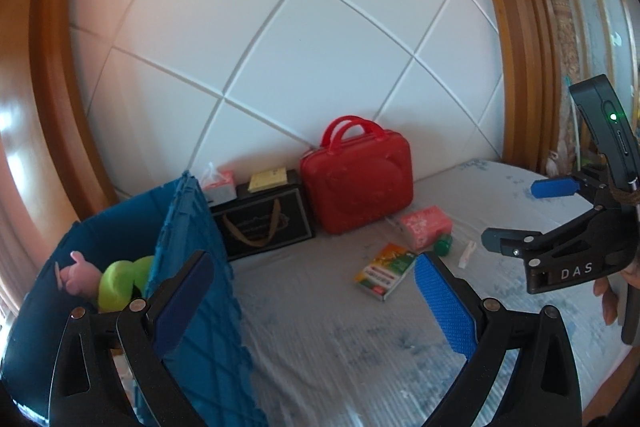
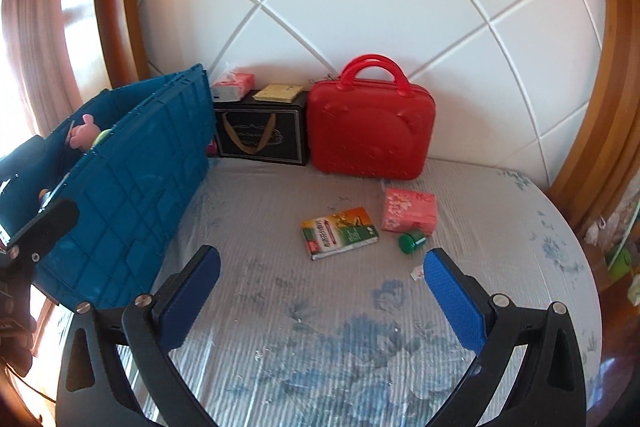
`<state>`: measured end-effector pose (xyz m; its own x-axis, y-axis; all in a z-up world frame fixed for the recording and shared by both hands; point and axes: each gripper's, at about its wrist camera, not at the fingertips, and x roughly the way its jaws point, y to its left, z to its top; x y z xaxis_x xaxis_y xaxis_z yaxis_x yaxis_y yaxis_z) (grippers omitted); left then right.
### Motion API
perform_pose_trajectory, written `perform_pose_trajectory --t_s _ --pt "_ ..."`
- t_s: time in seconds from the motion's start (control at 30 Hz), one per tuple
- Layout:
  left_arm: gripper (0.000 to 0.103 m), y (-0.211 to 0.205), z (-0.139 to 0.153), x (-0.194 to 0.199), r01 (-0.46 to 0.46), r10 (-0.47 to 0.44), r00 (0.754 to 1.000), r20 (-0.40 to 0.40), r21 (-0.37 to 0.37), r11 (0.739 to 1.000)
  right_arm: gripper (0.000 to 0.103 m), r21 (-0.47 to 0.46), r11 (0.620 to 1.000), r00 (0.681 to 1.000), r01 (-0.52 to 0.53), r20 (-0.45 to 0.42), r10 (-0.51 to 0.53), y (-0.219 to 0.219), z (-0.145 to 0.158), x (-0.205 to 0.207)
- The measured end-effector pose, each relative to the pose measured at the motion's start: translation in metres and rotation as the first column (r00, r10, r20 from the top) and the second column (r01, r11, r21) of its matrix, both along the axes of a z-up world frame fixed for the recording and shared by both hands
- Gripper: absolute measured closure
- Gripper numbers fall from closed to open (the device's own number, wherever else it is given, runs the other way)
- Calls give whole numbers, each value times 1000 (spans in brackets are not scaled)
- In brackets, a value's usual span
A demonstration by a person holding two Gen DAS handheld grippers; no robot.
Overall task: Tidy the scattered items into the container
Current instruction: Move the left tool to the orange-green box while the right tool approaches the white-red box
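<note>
A blue crate (image 1: 192, 267) (image 2: 132, 183) stands at the left of the bed, with a pink and green plush toy (image 1: 108, 279) (image 2: 82, 135) inside. On the sheet lie an orange-green flat box (image 1: 386, 271) (image 2: 340, 233), a pink tissue pack (image 1: 426, 225) (image 2: 409, 211), a green cap (image 1: 443, 246) (image 2: 412, 242) and a small white piece (image 1: 467, 254) (image 2: 417, 271). My left gripper (image 1: 316, 307) is open and empty beside the crate's wall. My right gripper (image 2: 322, 291) (image 1: 516, 215) is open and empty, above the sheet in front of the items.
A red carry case (image 1: 356, 179) (image 2: 372, 131) and a black gift box (image 1: 262, 223) (image 2: 262, 133) stand against the white padded headboard (image 1: 280, 27). A tissue pack (image 2: 234, 85) and a yellow card (image 2: 278, 93) lie on the black box. A wooden frame (image 2: 608, 127) borders the bed.
</note>
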<state>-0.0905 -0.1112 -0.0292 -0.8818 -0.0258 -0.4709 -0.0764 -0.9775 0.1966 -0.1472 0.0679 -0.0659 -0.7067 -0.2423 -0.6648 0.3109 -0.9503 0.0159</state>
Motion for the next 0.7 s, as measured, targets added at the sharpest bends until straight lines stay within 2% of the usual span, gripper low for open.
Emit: perform_pose_trajectory --t_s 0.2,0.4,0.7 --pt "1 30 -42 -42 43 -38 995 89 -52 998 0 1 996 993 91 71 -91 60 -45 -20" --pt "1 51 -97 -94 127 -112 982 151 -93 988 0 20 990 980 142 135 -144 95 -93 -44" --pt "1 68 -212 -185 269 -231 928 292 -96 958 0 42 986 970 161 177 -166 105 -157 -71"
